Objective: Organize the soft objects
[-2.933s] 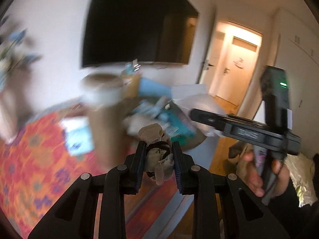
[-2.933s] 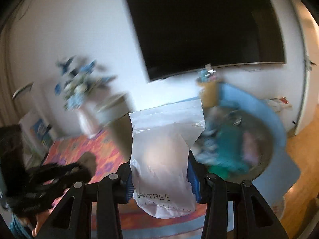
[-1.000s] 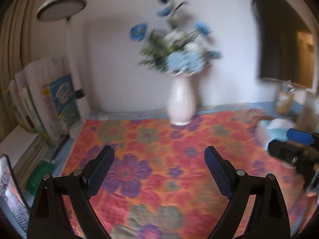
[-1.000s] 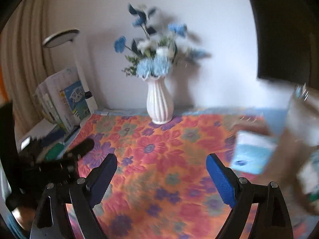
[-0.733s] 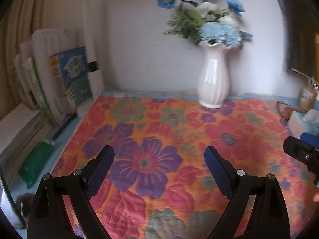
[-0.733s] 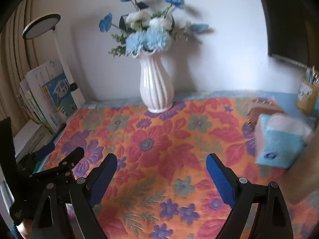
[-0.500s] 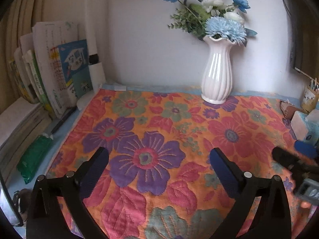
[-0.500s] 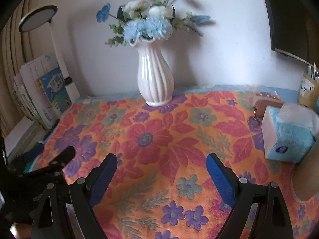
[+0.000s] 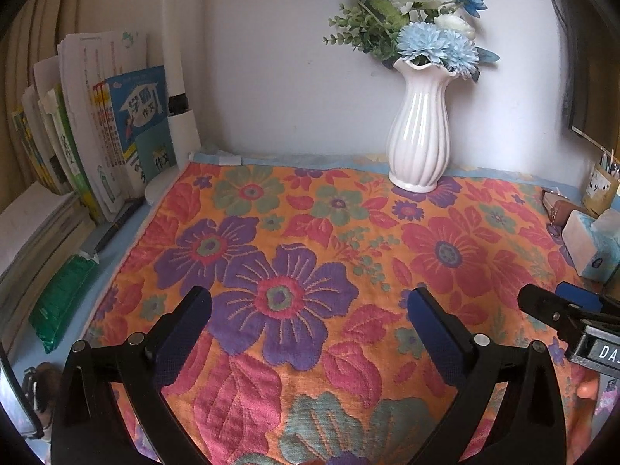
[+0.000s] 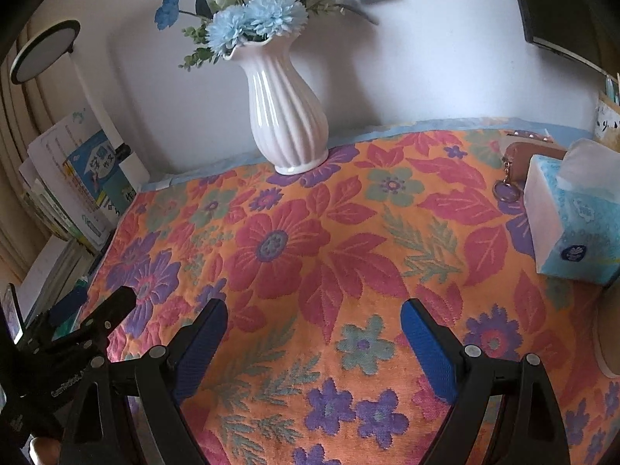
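Left wrist view: left gripper (image 9: 309,306) low centre of frame, jaws wide apart, nothing between them — blue pads over the floral cloth (image 9: 310,232). Right gripper (image 9: 562,308) enters at lower right edge of same view, partly cut off.

Right wrist view: right gripper (image 10: 314,317) low centre, jaws likewise spread wide, empty, above the cloth. Left gripper visible at lower left of that frame.

Soft items: tissue pack (image 10: 569,213), blue-and-white, lies on cloth at right edge, mid-height; seen also in left view at far right. Brown pouch (image 10: 531,153) w/ key ring just behind it, touching or nearly so — can't tell which.

Other: white ribbed vase (image 9: 420,131) w/ blue and white flowers, upright at back of cloth, upper centre-right. Books (image 9: 97,135) stacked upright at left edge. Green packet (image 9: 62,298) flat on blue surface, lower left, beside cloth edge. Lamp (image 10: 42,50) upper left in right view.
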